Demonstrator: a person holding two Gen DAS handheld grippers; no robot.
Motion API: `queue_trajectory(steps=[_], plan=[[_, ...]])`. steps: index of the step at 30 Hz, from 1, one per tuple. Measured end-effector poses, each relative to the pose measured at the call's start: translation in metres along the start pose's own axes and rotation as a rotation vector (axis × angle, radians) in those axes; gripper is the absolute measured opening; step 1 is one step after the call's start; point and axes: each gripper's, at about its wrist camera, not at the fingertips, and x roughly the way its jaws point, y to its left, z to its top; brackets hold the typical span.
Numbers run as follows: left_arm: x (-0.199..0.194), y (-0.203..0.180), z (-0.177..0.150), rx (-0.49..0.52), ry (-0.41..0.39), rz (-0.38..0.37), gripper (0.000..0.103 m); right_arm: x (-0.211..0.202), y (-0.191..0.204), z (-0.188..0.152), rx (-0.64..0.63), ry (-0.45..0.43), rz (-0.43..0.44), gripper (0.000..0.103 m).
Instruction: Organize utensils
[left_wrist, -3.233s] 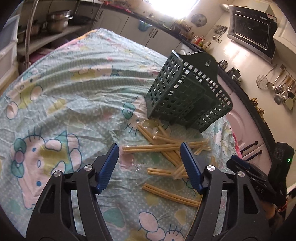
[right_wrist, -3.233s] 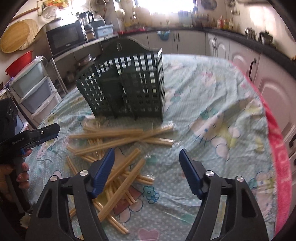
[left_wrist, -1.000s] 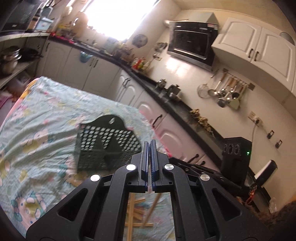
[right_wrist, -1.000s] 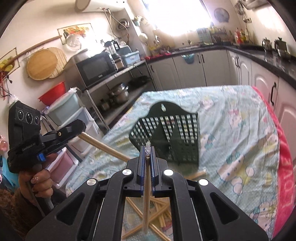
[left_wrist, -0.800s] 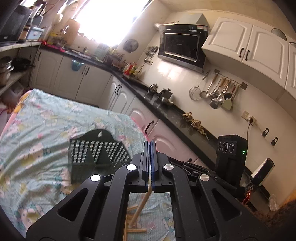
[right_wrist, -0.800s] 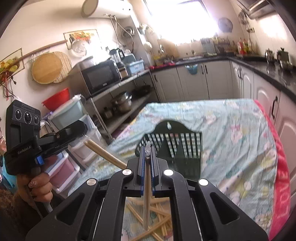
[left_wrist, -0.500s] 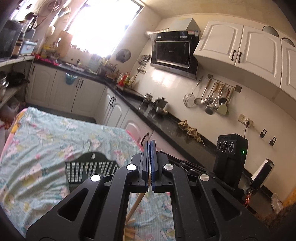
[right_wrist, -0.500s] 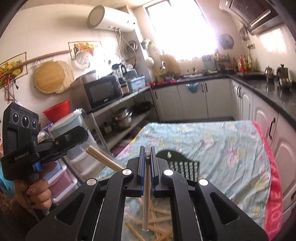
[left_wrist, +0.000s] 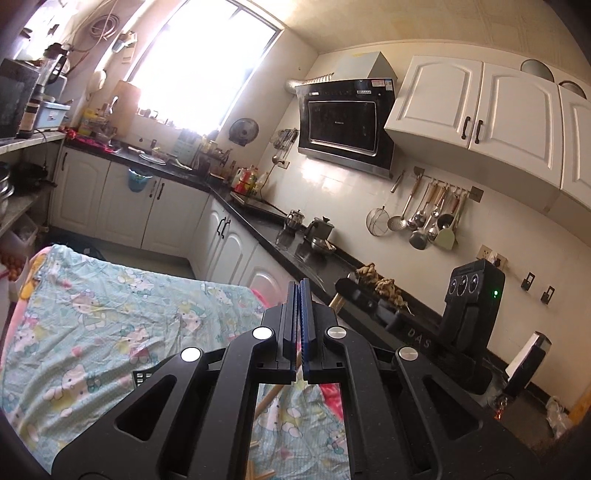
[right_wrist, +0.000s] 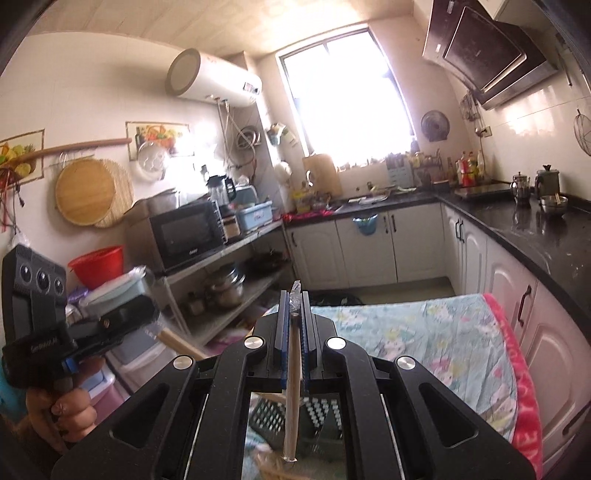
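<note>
My left gripper (left_wrist: 300, 314) is shut, and a tan chopstick (left_wrist: 269, 397) slants down from its blue pads above the table. The right wrist view shows the same gripper (right_wrist: 149, 324) from the side, a hand (right_wrist: 70, 410) around its handle and the chopstick (right_wrist: 181, 343) sticking out of its tip. My right gripper (right_wrist: 294, 314) is shut on a plastic-wrapped pair of chopsticks (right_wrist: 291, 406) that hangs straight down. Below it stands the dark green slotted utensil basket (right_wrist: 273, 417), mostly hidden by the gripper body. Only a corner of the basket (left_wrist: 142, 376) shows in the left wrist view.
The table is covered by a light blue cartoon-print cloth (left_wrist: 92, 314) with a pink edge (right_wrist: 524, 406). Loose chopsticks (left_wrist: 258, 470) lie low in the left view. A black counter (right_wrist: 535, 236), white cabinets and a shelf with a microwave (right_wrist: 184, 232) surround the table.
Both grippers have risen, each with its chopsticks still clamped. The basket and the table have slid down in both views, and more of the walls and ceiling shows.
</note>
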Motion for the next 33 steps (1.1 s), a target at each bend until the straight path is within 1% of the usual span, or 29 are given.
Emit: queue_trajectory(steps=[5, 8, 13, 19, 26, 33], plan=[[0.007, 0.007, 0.001, -0.009, 0.003, 0.016, 0.0, 0.008, -0.008, 0.009, 0.003, -0.044, -0.03, 0.005], [0.01, 0.012, 0.0, -0.021, 0.008, 0.022, 0.0, 0.014, -0.012, 0.012, -0.015, -0.068, -0.065, 0.005], [0.016, 0.02, -0.007, -0.035, 0.027, 0.028, 0.0, 0.024, -0.022, 0.006, -0.02, -0.086, -0.103, 0.005], [0.025, 0.03, -0.02, -0.057, 0.053, 0.038, 0.0, 0.035, -0.03, -0.005, -0.014, -0.092, -0.12, 0.005], [0.037, 0.041, -0.036, -0.082, 0.088, 0.052, 0.0, 0.052, -0.034, -0.031, -0.045, -0.082, -0.137, 0.006], [0.051, 0.052, -0.053, -0.094, 0.128, 0.076, 0.0, 0.067, -0.036, -0.058, -0.058, -0.049, -0.151, 0.006]])
